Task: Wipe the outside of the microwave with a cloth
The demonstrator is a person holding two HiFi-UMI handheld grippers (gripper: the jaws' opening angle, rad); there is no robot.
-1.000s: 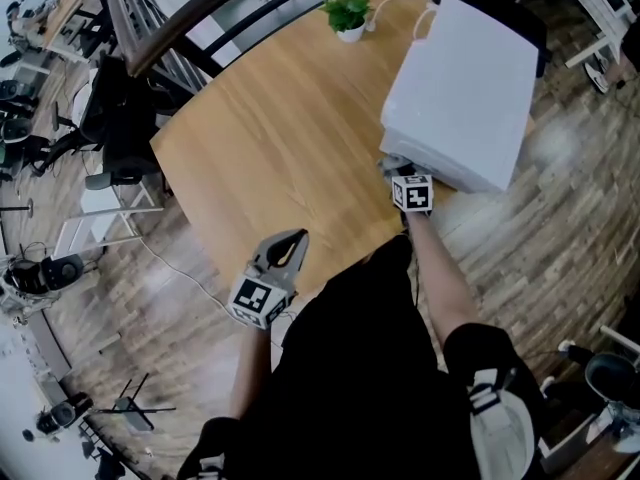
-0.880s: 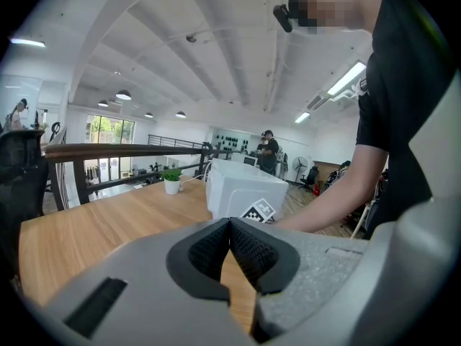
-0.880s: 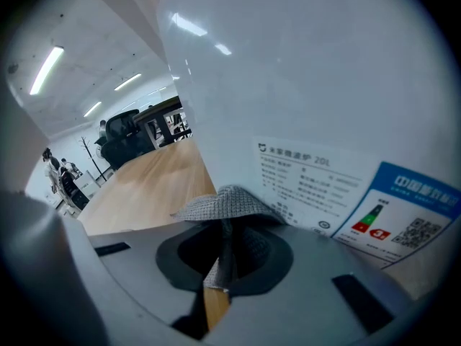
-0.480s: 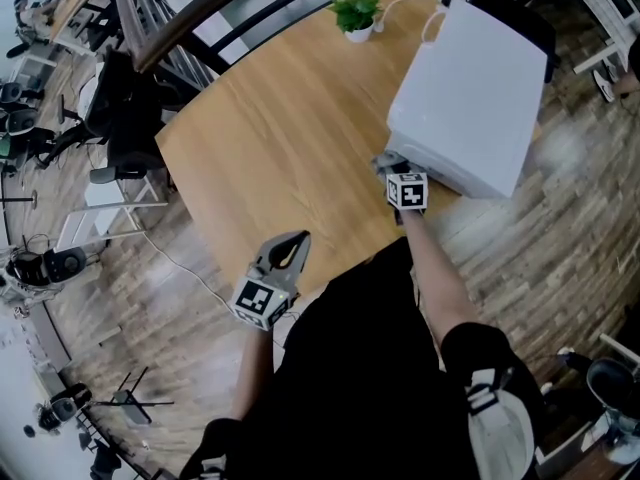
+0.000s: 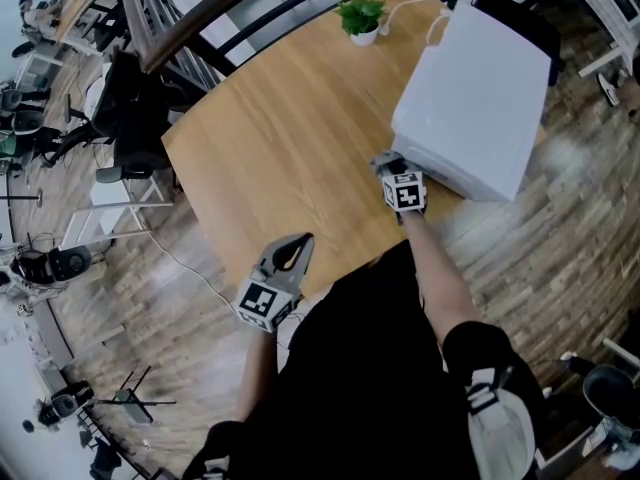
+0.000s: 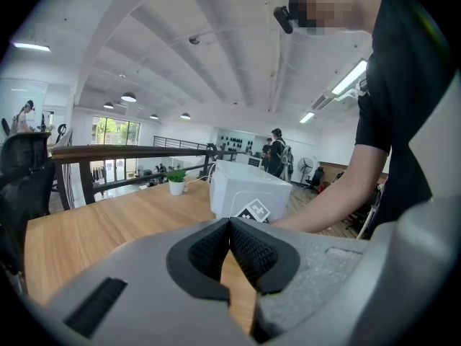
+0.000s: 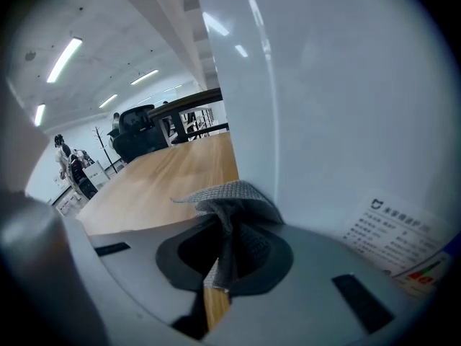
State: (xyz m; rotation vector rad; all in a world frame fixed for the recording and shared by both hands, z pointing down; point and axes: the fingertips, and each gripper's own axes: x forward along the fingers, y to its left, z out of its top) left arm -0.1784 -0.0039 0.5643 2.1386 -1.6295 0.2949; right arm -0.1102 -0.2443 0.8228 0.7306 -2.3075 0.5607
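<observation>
A white microwave (image 5: 473, 98) stands at the right end of the wooden table (image 5: 280, 138). My right gripper (image 5: 390, 161) is shut on a grey cloth (image 7: 234, 200) and presses it against the microwave's near lower corner (image 7: 331, 121). The cloth (image 5: 386, 159) shows as a small grey bunch at that corner in the head view. My left gripper (image 5: 293, 251) hangs over the table's near edge with its jaws shut and nothing between them (image 6: 229, 225). From the left gripper view the microwave (image 6: 248, 189) sits ahead to the right.
A small potted plant (image 5: 360, 16) stands at the table's far edge, with a white cable (image 5: 420, 3) running to the microwave. A railing (image 5: 190, 28) runs behind the table. Black office chairs (image 5: 125, 108) stand to the left. A label (image 7: 392, 229) is on the microwave's side.
My right gripper with the cloth has shifted slightly left and toward me along the microwave's near corner. The left gripper has stayed about where it was.
</observation>
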